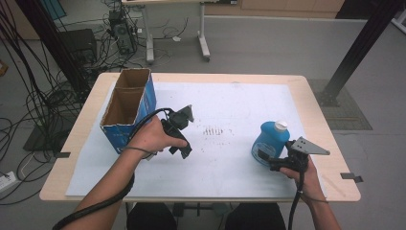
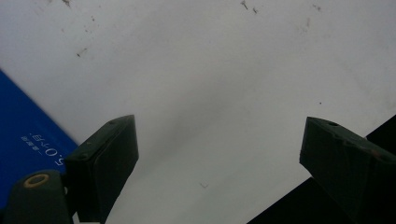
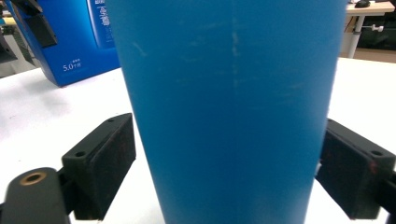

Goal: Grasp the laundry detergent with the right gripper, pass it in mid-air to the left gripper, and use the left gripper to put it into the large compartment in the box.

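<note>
While the right gripper (image 3: 224, 154) brackets the blue bottle (image 3: 229, 107), its right pad touching and its left pad just clear, the bottle stands near the tabletop's right edge; a lopsided squeeze could tip it. Its white cap (image 1: 280, 125) appears from above. The left gripper (image 2: 215, 154) gapes empty beside the cardboard box (image 1: 125, 108).

A white sheet (image 1: 230, 110) covers most of the wooden tabletop (image 1: 321, 100), with a small patch of dark scuff marks (image 1: 213, 130) near its middle. On the left stands an open blue cardboard box (image 1: 128, 108), empty inside. Beyond the far edge, tangled cables (image 1: 43, 96) lie on the grey floor (image 1: 277, 43), and a second table's legs (image 1: 203, 38) stand there.
</note>
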Available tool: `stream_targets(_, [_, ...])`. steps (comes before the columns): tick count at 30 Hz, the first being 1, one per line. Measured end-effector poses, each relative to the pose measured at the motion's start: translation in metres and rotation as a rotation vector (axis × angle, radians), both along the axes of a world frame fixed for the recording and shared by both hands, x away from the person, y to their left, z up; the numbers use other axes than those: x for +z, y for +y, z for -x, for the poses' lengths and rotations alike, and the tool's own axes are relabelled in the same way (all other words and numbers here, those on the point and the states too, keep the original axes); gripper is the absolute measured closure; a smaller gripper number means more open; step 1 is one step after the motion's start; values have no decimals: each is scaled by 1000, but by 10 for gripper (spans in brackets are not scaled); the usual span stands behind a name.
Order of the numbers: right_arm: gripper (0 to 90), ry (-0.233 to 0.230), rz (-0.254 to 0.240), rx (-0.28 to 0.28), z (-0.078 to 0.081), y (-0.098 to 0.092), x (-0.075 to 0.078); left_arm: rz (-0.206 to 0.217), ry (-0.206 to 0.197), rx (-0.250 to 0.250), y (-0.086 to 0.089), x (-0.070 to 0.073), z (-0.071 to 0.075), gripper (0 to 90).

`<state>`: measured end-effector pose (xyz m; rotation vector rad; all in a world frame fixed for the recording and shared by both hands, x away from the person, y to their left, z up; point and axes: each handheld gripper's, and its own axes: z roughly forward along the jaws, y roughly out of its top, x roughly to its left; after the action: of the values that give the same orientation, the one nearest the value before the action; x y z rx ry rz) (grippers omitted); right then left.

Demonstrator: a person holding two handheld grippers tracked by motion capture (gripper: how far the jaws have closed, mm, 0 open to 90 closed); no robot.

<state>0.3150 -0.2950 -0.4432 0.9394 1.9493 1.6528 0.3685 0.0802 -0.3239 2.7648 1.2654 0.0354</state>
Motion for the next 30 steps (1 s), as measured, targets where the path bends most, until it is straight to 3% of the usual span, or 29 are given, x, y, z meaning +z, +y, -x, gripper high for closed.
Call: stream_targets(30, [297, -13, 4, -2, 0, 0, 1, 2, 3, -1, -1, 0, 0, 120])
